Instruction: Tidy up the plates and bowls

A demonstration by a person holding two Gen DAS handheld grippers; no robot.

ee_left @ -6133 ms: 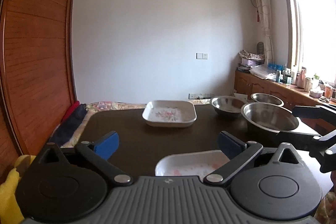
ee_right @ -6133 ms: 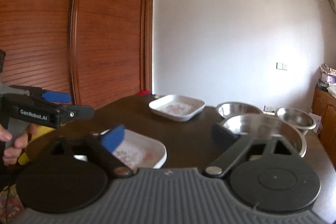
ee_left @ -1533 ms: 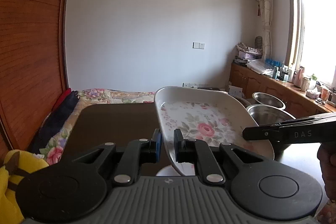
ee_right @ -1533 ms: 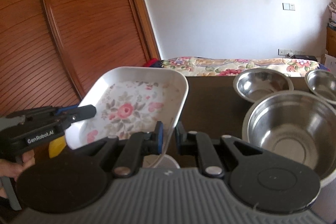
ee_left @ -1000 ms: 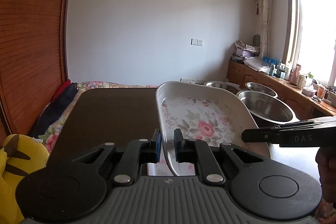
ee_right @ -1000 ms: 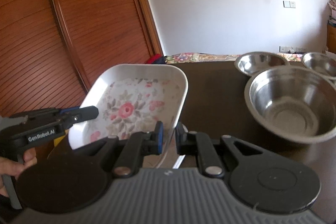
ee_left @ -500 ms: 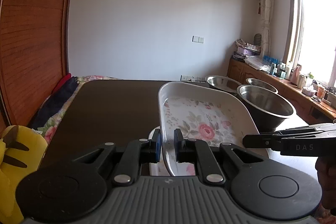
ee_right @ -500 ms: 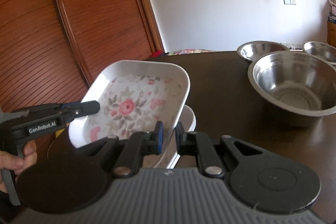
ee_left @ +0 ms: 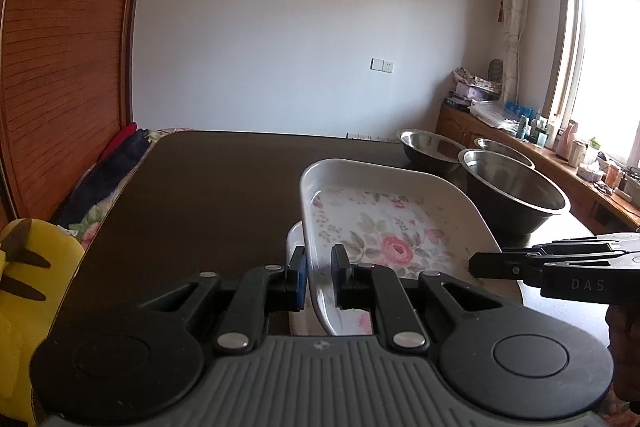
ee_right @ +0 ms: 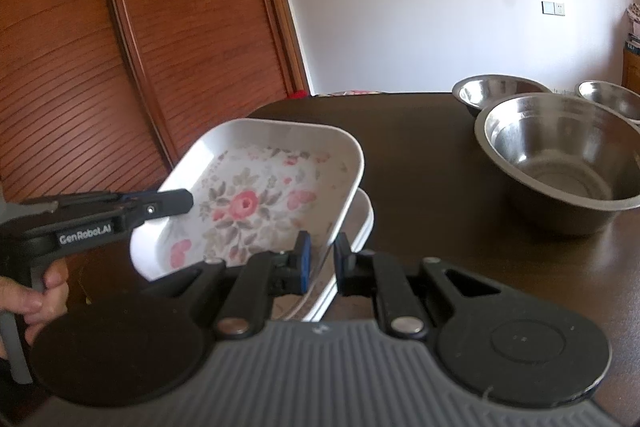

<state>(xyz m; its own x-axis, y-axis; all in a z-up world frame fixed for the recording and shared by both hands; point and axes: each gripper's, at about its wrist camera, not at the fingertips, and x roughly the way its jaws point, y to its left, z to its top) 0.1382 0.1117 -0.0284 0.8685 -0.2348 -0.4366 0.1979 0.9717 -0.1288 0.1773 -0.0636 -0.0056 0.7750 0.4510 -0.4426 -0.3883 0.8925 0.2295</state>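
Note:
A white floral plate (ee_left: 384, 223) (ee_right: 256, 187) hangs slightly tilted just above a second white plate (ee_left: 294, 239) (ee_right: 362, 223), which lies on the dark table (ee_left: 200, 187). My left gripper (ee_left: 318, 277) is shut on the floral plate's left rim; in the right wrist view it (ee_right: 186, 202) reaches in from the left. My right gripper (ee_right: 320, 259) is shut on the right rim; in the left wrist view it (ee_left: 478, 265) comes in from the right. A large steel bowl (ee_left: 516, 187) (ee_right: 560, 155) stands to the right, with two smaller steel bowls (ee_left: 430, 147) (ee_right: 612, 99) behind it.
A yellow soft object (ee_left: 28, 259) and dark clothes (ee_left: 116, 167) lie off the table's left edge. A wooden sliding door (ee_right: 120, 47) fills the left side. A cabinet with bottles (ee_left: 560, 147) runs under the window on the right. A hand (ee_right: 24, 299) holds the left gripper.
Both grippers have sunk with the floral plate toward the near plate on the table. Six seconds ago both were open and this plate lay at the table's far middle.

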